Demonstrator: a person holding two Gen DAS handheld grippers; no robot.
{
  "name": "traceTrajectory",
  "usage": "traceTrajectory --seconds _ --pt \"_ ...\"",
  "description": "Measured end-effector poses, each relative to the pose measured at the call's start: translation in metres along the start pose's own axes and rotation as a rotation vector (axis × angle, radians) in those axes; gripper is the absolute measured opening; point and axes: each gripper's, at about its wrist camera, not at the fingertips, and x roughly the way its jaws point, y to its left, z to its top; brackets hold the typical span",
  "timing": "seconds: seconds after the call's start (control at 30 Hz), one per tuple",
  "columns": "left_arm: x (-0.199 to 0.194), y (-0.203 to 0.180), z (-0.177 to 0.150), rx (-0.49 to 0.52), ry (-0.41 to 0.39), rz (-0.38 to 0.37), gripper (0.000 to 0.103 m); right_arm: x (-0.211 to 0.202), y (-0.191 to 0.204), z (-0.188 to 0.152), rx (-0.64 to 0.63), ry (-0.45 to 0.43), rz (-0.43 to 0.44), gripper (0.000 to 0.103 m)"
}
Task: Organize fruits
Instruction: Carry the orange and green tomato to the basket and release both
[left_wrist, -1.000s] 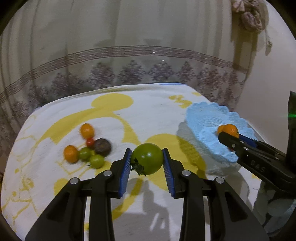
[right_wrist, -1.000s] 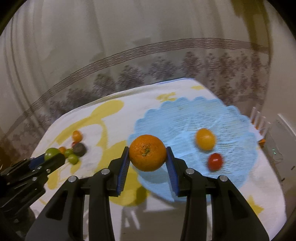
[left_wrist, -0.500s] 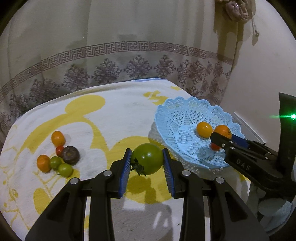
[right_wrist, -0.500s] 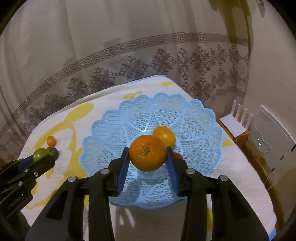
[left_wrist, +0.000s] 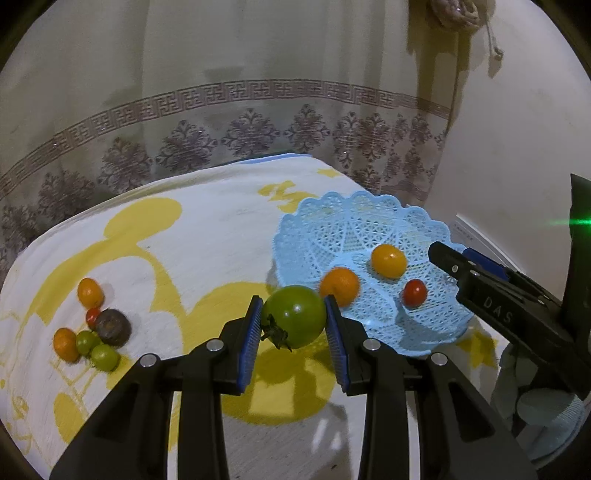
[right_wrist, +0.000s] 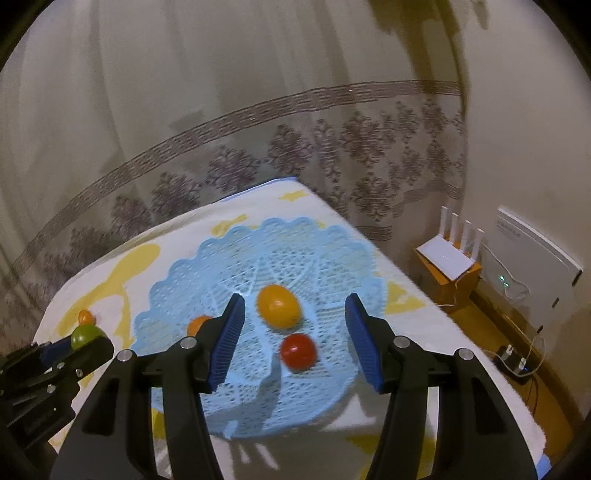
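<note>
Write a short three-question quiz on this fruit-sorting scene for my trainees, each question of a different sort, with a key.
1. True or false: the left gripper is shut on a green tomato.
2. How many fruits lie in the blue basket?
3. Multiple choice: between the right gripper's pads there is A) an orange, B) a green tomato, C) nothing held.

Key
1. True: both pads press its sides.
2. Three: the orange, a yellow-orange tomato and a red tomato.
3. C: its jaws are opening, and the fruits seen between them lie in the basket below.
</note>
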Motion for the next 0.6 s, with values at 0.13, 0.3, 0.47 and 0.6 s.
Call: traceTrajectory --seconds 0.13,0.3,0.47,0.6 --pt "0.009 -0.009 0.006 0.014 0.004 -0.028 0.034 -0.003 -0.013 0.003 0.032 -0.023 -0.025 0.058" --pt "0.021 -0.016 0.011 0.028 0.015 -0.063 0.034 -0.002 -0.024 0.005 0.056 -0.029 -0.045 0.058" --pt "0.035 -0.015 0.012 0.011 0.052 -0.1 0.034 -0.001 -0.03 0.005 0.067 -0.025 -0.056 0.058" --pt "0.039 -0.016 0.012 0.012 0.056 -0.113 0.034 0.001 -0.03 0.005 0.069 -0.022 -0.059 0.058"
